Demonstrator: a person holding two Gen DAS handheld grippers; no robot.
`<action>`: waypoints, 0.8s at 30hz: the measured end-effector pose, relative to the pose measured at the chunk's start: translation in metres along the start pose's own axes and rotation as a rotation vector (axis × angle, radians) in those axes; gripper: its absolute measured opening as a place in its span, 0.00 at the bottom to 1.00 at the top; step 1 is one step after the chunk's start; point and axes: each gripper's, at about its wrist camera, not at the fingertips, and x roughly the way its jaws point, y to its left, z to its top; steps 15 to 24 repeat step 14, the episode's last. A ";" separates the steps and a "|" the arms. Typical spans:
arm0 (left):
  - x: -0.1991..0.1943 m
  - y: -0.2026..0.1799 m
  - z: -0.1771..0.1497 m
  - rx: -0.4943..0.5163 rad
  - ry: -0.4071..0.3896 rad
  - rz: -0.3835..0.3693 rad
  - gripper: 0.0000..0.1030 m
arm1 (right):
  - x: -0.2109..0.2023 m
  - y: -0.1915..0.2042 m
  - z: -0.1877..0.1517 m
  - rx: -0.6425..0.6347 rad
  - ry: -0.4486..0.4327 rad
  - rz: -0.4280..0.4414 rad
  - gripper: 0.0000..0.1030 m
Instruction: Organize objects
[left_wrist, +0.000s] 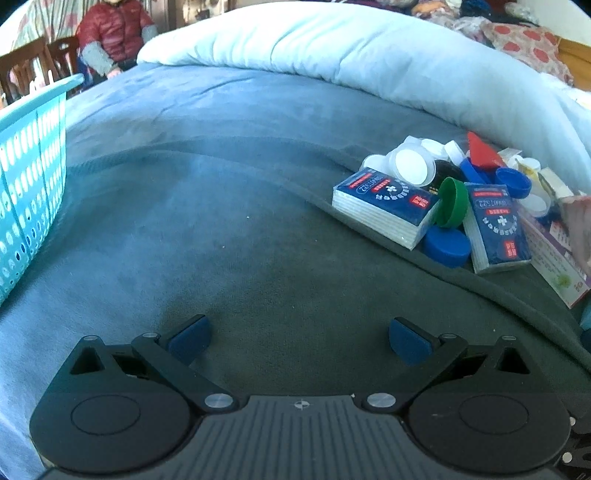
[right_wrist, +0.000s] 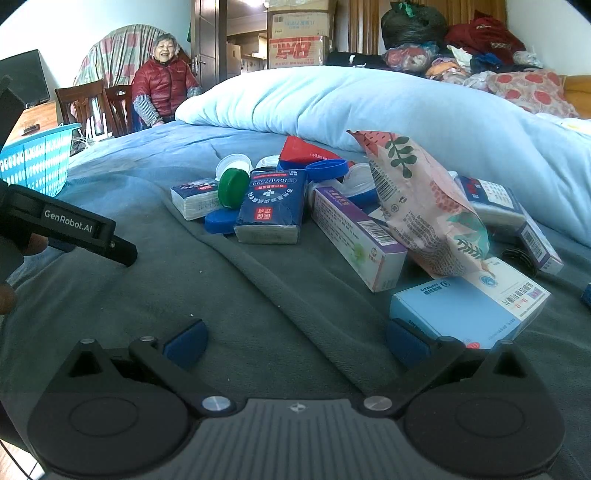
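A heap of small items lies on the grey-blue blanket (left_wrist: 240, 229): two navy tissue packs (left_wrist: 384, 205) (right_wrist: 271, 205), a green cap (left_wrist: 452, 201) (right_wrist: 232, 187), blue caps (left_wrist: 447, 245), white lids (left_wrist: 410, 166), a purple-edged box (right_wrist: 356, 236), a patterned pouch (right_wrist: 424, 206) and a light blue medicine box (right_wrist: 469, 308). My left gripper (left_wrist: 299, 341) is open over bare blanket, left of the heap. My right gripper (right_wrist: 295, 345) is open too, its right pad beside the light blue box. The left gripper's body (right_wrist: 70, 225) shows at the left of the right wrist view.
A turquoise slotted basket (left_wrist: 26, 177) (right_wrist: 40, 162) stands at the bed's left edge. A pale blue duvet (left_wrist: 351, 62) is bunched behind the heap. A person in a red jacket (right_wrist: 162, 88) sits on a chair beyond the bed. Clothes and cartons are piled at the back.
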 end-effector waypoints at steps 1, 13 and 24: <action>0.000 0.000 0.000 0.000 0.002 0.001 1.00 | -0.003 -0.002 0.000 0.000 -0.001 0.001 1.00; -0.001 -0.004 -0.001 0.011 -0.004 0.008 1.00 | -0.003 -0.002 0.001 0.001 -0.002 0.002 1.00; -0.001 -0.004 -0.002 0.011 -0.004 0.007 1.00 | -0.003 -0.002 0.001 0.001 -0.002 0.002 1.00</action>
